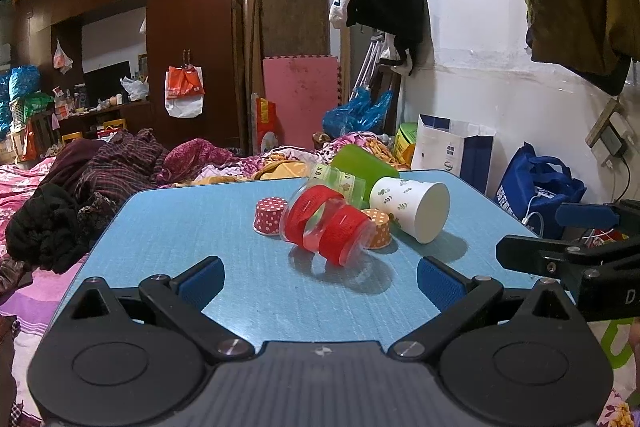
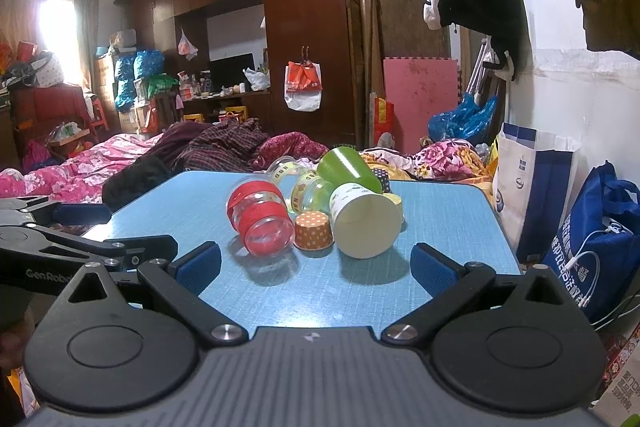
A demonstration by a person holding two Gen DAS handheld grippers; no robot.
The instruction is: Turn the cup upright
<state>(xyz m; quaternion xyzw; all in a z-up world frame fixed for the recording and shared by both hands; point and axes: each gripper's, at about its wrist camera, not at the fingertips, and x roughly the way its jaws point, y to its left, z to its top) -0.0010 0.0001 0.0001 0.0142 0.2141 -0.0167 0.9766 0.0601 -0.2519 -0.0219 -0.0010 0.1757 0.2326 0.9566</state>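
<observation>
White paper cup: the white paper cup [image 1: 410, 211] with green leaf prints lies on its side on the blue table [image 1: 192, 227], its flat closed base facing the cameras, right of the cluster's middle; in the right wrist view [image 2: 366, 223] its base fills the foreground of the pile.
Orange dotted cup: a small orange dotted cup [image 2: 314, 230] stands rim down, touching the paper cup on its left side.
Clear red-banded cup: a clear red-banded cup [image 1: 328, 225] lies on its side just left of the orange one, closed end toward the cameras.
Red dotted cup: a small red dotted cup [image 1: 270, 215] stands rim down at the far left of the group.
Green cup: a green cup [image 2: 348, 171] lies tilted behind the paper cup, resting on the pile.
Clear lettered cups: clear lettered cups [image 2: 302, 187] with pale green bands lie on their sides between the red-banded cup and the green one.
Left tool: the left tool [image 1: 320, 277] is spread wide, blue pads apart, holding nothing, near the table's front edge.
Right tool: the right tool [image 2: 316, 269] is likewise spread wide and empty, just short of the cups.
Beyond the table: a bed [image 2: 120, 151] with pink floral covers.
</observation>
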